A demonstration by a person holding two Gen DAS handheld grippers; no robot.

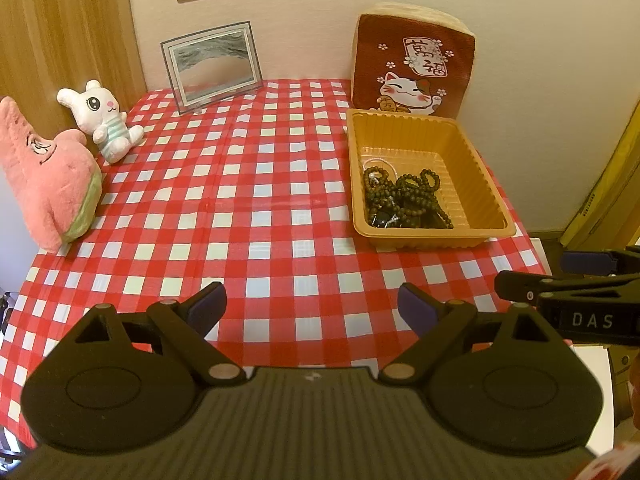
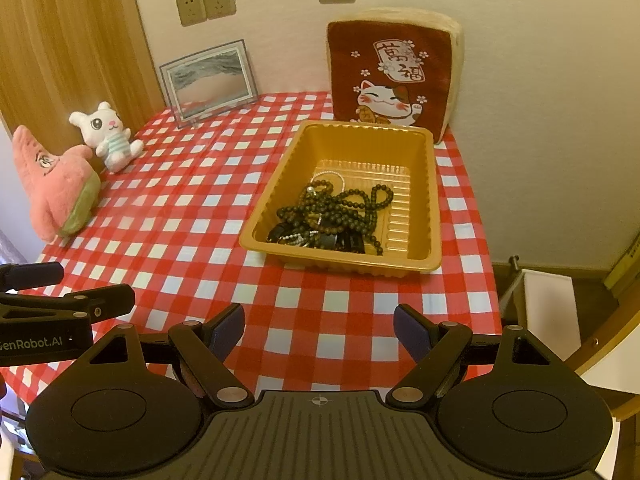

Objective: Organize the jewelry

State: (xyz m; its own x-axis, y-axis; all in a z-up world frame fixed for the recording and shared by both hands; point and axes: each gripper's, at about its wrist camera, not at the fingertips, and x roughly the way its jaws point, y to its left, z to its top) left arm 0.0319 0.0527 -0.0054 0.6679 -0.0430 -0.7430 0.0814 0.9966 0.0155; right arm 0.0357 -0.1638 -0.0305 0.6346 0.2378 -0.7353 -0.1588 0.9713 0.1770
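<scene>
My left tool [image 1: 312,304] and right tool [image 2: 319,326] are both released, empty, above the checkered tabletop [image 1: 248,216]. The bead bracelets [image 2: 340,216] lie tangled inside the orange tray [image 2: 424,200], well apart from both.

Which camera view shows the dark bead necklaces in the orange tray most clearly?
The right wrist view: the necklaces lie nearer and larger in the tray. The left wrist view shows them smaller, off to the right.
</scene>
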